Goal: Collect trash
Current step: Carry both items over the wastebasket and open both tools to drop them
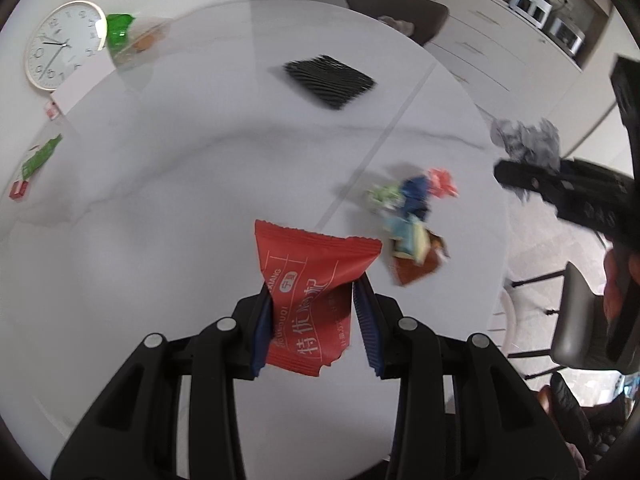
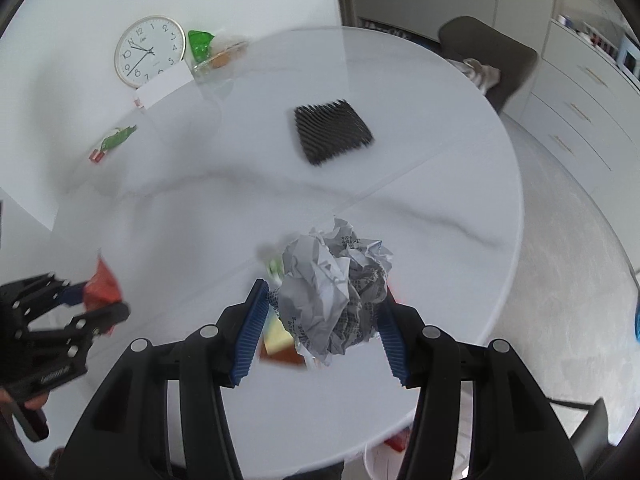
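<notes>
My left gripper (image 1: 314, 300) is shut on a red snack wrapper (image 1: 312, 280) and holds it above the white round table (image 1: 180, 200). It also shows in the right wrist view (image 2: 100, 300) at the left, with the red wrapper (image 2: 102, 284) in it. My right gripper (image 2: 320, 312) is shut on a crumpled paper ball (image 2: 332, 284) above the table (image 2: 440, 200). In the left wrist view it (image 1: 516, 176) is at the right with the paper ball (image 1: 524, 140). A pile of small coloured wrappers (image 1: 412, 220) lies on the table below it.
A black ribbed mat (image 1: 330, 80) lies mid-table. A wall clock (image 1: 60, 44), a white card (image 1: 80, 84), a green packet (image 1: 118, 30) and a green-red wrapper (image 1: 36, 160) are at the far left. Chairs (image 1: 396, 8) stand around the table; cabinets (image 2: 580, 100) stand at the right.
</notes>
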`<state>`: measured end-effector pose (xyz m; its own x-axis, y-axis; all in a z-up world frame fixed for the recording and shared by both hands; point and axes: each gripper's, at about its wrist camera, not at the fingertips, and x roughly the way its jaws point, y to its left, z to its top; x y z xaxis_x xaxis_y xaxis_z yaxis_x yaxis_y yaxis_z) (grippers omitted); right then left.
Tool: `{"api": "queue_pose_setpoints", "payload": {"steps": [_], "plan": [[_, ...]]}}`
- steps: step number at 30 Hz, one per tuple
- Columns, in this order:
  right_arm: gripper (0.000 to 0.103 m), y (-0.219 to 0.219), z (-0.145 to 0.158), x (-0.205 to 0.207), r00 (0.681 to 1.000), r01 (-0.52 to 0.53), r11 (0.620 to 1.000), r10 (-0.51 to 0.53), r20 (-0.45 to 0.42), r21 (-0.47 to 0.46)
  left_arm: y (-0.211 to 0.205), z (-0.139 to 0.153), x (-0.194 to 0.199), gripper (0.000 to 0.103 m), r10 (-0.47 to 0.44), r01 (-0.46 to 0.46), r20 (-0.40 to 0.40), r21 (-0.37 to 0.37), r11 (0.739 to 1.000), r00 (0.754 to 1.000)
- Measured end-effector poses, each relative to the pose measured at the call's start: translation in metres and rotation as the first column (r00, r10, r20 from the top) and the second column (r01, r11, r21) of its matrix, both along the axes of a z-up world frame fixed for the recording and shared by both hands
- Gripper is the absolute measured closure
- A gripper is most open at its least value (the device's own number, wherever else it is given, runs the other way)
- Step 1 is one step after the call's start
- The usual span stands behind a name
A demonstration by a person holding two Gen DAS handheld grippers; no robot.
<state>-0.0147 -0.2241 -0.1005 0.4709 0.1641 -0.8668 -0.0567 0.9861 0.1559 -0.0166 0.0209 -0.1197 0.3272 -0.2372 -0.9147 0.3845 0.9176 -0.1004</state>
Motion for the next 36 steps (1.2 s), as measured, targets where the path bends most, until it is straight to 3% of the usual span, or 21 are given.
{"api": "queue_pose_setpoints", "payload": {"steps": [12, 19, 23, 29, 34, 36], "plan": [[0.048, -0.068, -0.022, -0.078, 0.989, 0.142, 0.990, -0.142, -0.035, 0.000, -0.070, 0.006, -0.025, 0.066, -0.143, 0.143, -0.005, -0.002, 0.990, 0.990], [0.047, -0.115, -0.083, -0.125, 0.949, 0.281, 0.959, -0.282, -0.138, -0.028, -0.113, 0.009, -0.035, 0.066, -0.254, 0.254, -0.009, 0.010, 0.967, 0.967], [0.047, -0.134, -0.130, -0.149, 0.913, 0.362, 0.932, -0.361, -0.191, -0.035, -0.144, 0.002, -0.046, 0.066, -0.345, 0.345, -0.037, -0.005, 0.939, 0.938], [0.046, -0.153, -0.197, -0.168, 0.864, 0.438, 0.899, -0.430, -0.260, -0.032, -0.205, -0.022, -0.075, 0.066, -0.500, 0.500, -0.071, -0.018, 0.866, 0.863], [0.043, -0.168, -0.252, -0.171, 0.819, 0.488, 0.873, -0.465, -0.336, -0.019, -0.241, -0.043, -0.096, 0.066, -0.560, 0.562, -0.105, -0.003, 0.827, 0.822], [0.027, -0.173, -0.275, -0.172, 0.803, 0.500, 0.866, -0.454, -0.386, 0.020, -0.252, -0.052, -0.101, 0.066, -0.570, 0.576, -0.119, 0.020, 0.817, 0.813]]}}
